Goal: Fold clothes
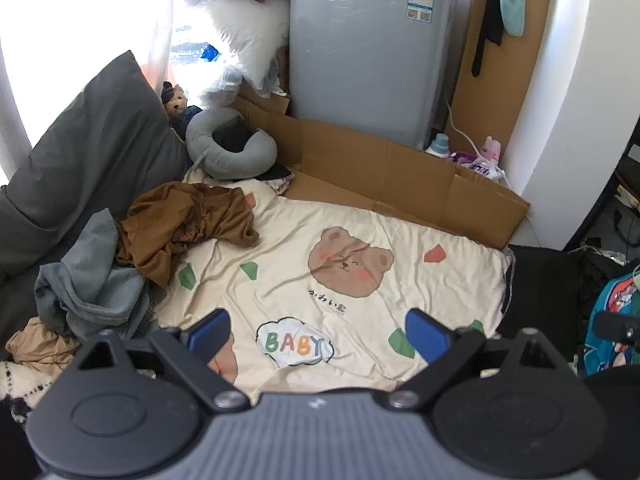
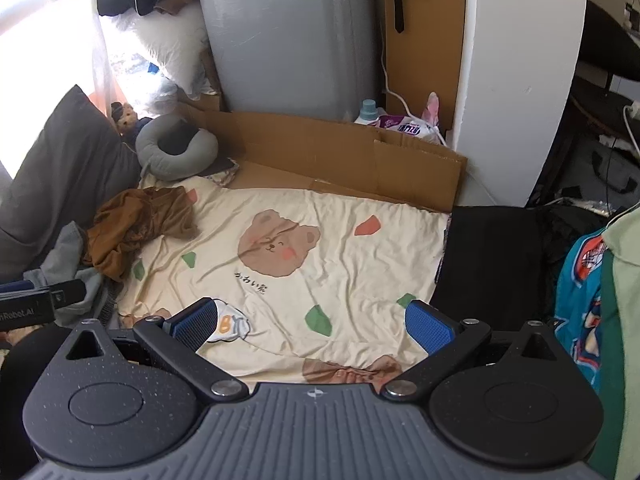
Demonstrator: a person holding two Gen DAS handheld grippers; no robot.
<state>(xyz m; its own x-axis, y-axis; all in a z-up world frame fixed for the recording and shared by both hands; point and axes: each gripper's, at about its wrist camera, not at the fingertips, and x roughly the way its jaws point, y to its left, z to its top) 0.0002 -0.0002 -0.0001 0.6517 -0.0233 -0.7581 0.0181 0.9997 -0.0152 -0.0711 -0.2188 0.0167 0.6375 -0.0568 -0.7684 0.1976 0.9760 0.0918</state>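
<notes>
1. Left gripper hangs over the cream bear-print sheet, jaws wide apart, nothing between them.
2. Right gripper is likewise over the sheet, jaws wide apart and empty, blue pads clear of the fabric.
3. Brown garment lies crumpled at the sheet's left edge, well apart from both grippers.
4. Grey garment is bunched just beside the brown one, on the near left side.
5. Grey neck pillow sits beyond the clothes; flattened cardboard lines the sheet's far edge.
</notes>
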